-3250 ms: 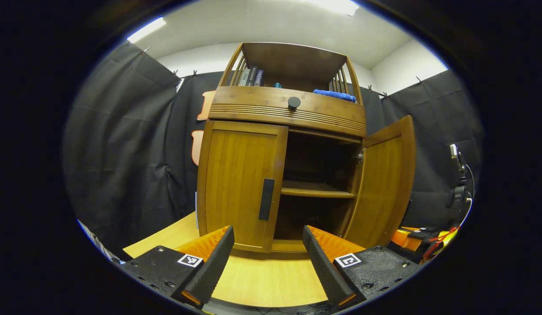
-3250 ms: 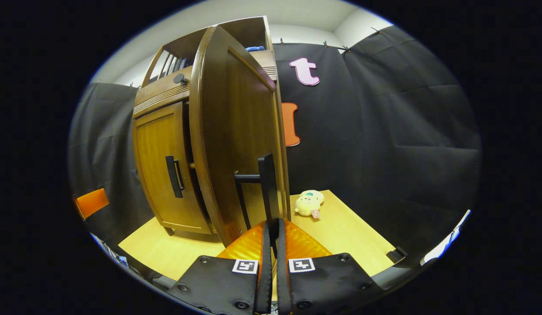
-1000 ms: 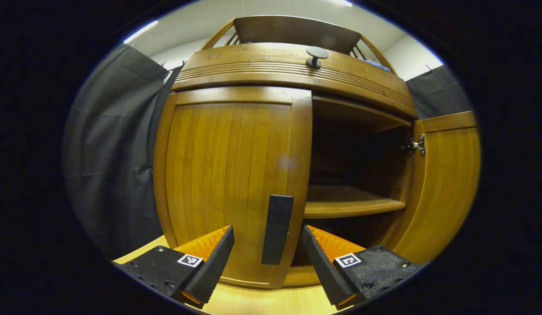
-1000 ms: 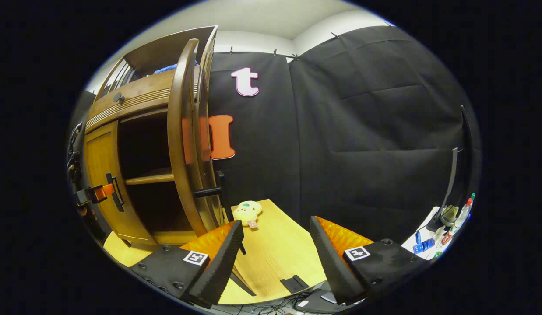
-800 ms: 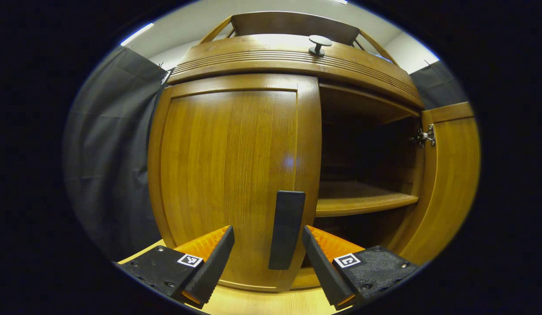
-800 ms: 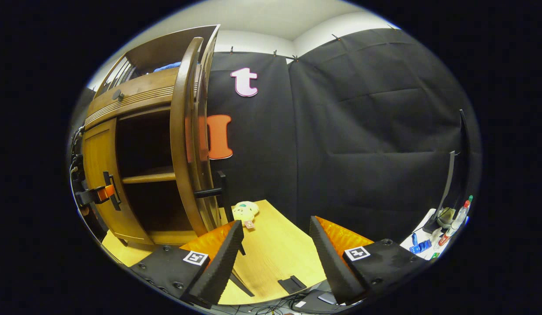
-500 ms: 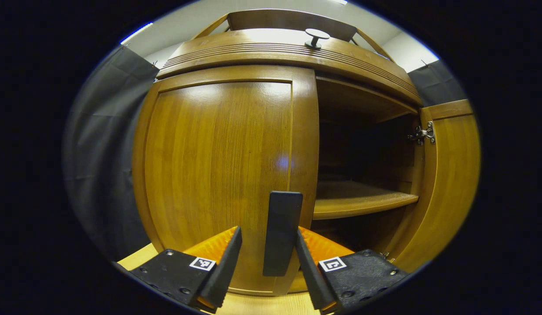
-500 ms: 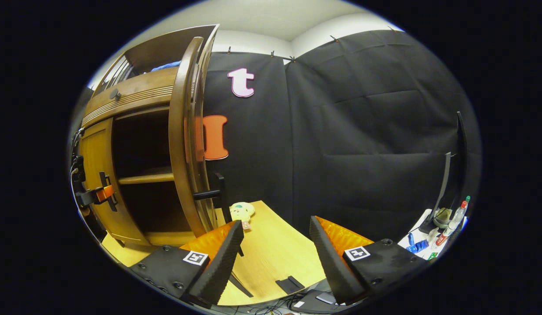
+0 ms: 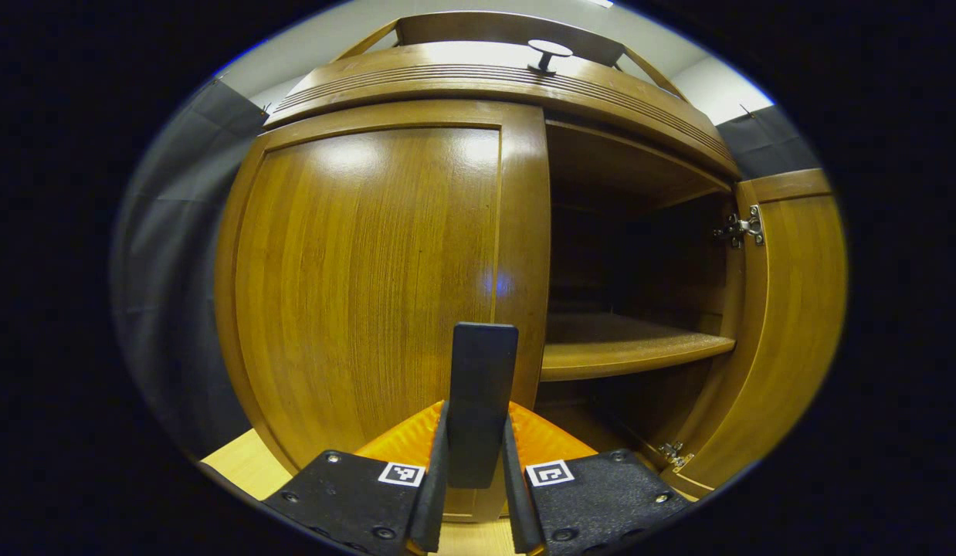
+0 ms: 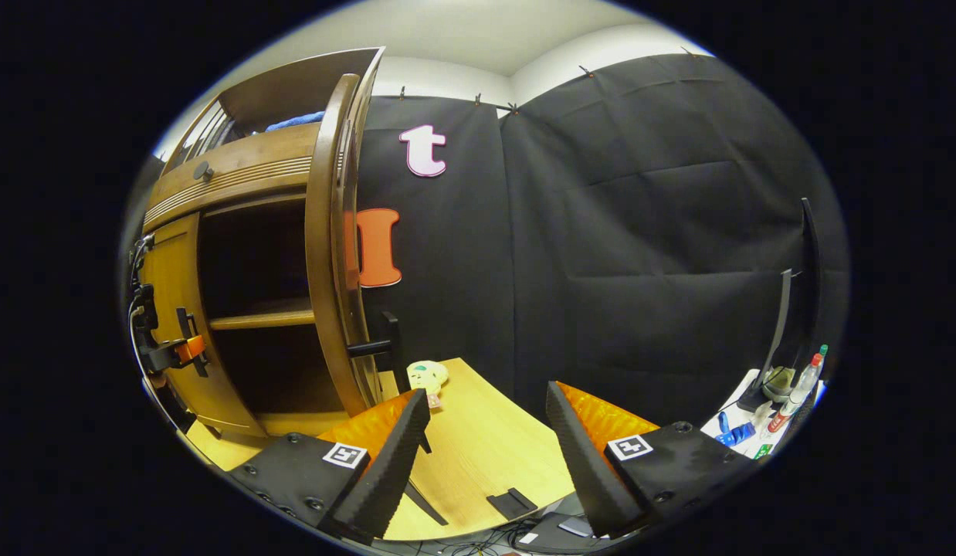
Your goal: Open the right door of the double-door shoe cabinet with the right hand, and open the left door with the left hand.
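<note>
In the left gripper view, the left gripper [image 9: 473,494] is closed on the dark upright handle [image 9: 482,401] of the left door [image 9: 370,286]. Both fingers [image 9: 433,494] press against the sides of the handle near its lower end, and the handle rises straight up between them. The left door stands directly ahead of this gripper, closed or very nearly closed against the shoe cabinet [image 9: 509,85]; its free edge runs up just right of the handle. Ahead and to the right, the cabinet interior is exposed, with one shelf [image 9: 625,351] across it. Farther right, the right door [image 9: 787,324] is swung out, its inner face toward the gripper, with a metal hinge [image 9: 740,228] at its top. A round knob [image 9: 547,52] sits on the drawer front above the gripper.

In the right gripper view, the right gripper [image 10: 484,455] is spread wide and holds nothing. The right door [image 10: 333,255] stands open, ahead and to the left of it, seen nearly edge-on; its handle [image 10: 377,344] projects toward the gripper but is apart from both fingers. Past that door, far to the left, the left gripper [image 10: 173,354] sits at the left door's handle. A small plush toy [image 10: 426,377] lies on the wooden table [image 10: 478,455] ahead of the right gripper's left finger, beside the open door's lower edge. Bottles and small items [image 10: 787,394] stand far to the right.
</note>
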Available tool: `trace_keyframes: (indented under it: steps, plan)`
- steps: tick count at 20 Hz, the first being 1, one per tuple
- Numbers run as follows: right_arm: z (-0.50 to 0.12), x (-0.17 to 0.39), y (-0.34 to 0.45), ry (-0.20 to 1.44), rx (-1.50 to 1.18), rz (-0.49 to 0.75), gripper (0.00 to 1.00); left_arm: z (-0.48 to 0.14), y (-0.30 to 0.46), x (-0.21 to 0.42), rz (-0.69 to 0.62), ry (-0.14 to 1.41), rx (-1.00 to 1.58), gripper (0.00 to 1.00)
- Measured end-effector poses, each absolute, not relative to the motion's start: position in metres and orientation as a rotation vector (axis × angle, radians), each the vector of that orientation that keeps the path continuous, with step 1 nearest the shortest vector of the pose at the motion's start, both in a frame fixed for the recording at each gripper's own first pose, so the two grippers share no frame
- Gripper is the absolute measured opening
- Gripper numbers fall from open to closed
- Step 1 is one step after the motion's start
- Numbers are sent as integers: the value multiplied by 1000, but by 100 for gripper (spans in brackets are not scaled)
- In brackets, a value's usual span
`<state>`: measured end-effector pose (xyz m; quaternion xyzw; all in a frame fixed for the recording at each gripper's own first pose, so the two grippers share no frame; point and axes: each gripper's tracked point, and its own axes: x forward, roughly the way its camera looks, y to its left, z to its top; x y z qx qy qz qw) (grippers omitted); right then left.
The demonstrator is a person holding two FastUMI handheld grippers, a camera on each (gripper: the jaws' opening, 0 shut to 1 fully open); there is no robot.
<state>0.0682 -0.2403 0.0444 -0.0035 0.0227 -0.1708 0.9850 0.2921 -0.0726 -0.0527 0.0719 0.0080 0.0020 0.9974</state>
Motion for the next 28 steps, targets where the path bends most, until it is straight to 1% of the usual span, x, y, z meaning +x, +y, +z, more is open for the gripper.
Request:
trace_keyframes:
  steps: [1, 4, 10, 12, 13, 14, 15, 16, 19, 20, 21, 22, 23, 24, 25, 26, 27, 28]
  plan:
    - [44, 67, -241, 45, -8, -343, 98, -53, -73, 292, 0, 16, 153, 35]
    - [44, 62, -241, 48, -8, -335, 98, -52, -73, 291, -24, -1, 117, 27]
    - [38, 55, -240, 61, -5, -290, 98, -53, -70, 266, 5, 3, 122, 15]
    - [38, 54, -239, 66, -5, -266, 98, -54, -68, 260, 10, 8, 124, 16]
    - [37, 52, -239, 69, -7, -255, 100, -52, -67, 250, 14, 6, 128, 13]
    - [37, 50, -239, 73, -10, -243, 98, -51, -65, 243, 23, 4, 129, 13]
    - [36, 49, -240, 78, -13, -232, 98, -51, -63, 235, 34, 1, 128, 13]
    - [35, 48, -241, 82, -15, -220, 100, -50, -61, 228, 50, -3, 124, 12]
    - [36, 46, -240, 89, -20, -181, 98, -49, -52, 207, 91, -17, 128, 12]
    - [36, 46, -237, 90, -23, -163, 100, -47, -49, 200, 104, -21, 131, 13]
    - [37, 45, -236, 91, -29, -144, 100, -47, -48, 195, 109, -23, 134, 11]
    - [37, 44, -234, 93, -35, -125, 94, -46, -46, 191, 113, -23, 130, 14]
    - [38, 43, -231, 95, -41, -104, 98, -46, -43, 187, 115, -21, 123, 11]
    - [38, 40, -229, 94, -46, -85, 92, -45, -42, 184, 116, -21, 116, 13]
    - [37, 36, -226, 93, -52, -69, 95, -45, -44, 185, 117, -22, 113, 11]
    - [35, 33, -223, 93, -56, -54, 98, -46, -43, 185, 119, -20, 113, 11]
    - [35, 32, -219, 93, -59, -40, 98, -45, -42, 183, 122, -18, 116, 11]
    - [35, 32, -214, 94, -60, -27, 100, -45, -42, 182, 122, -14, 117, 13]
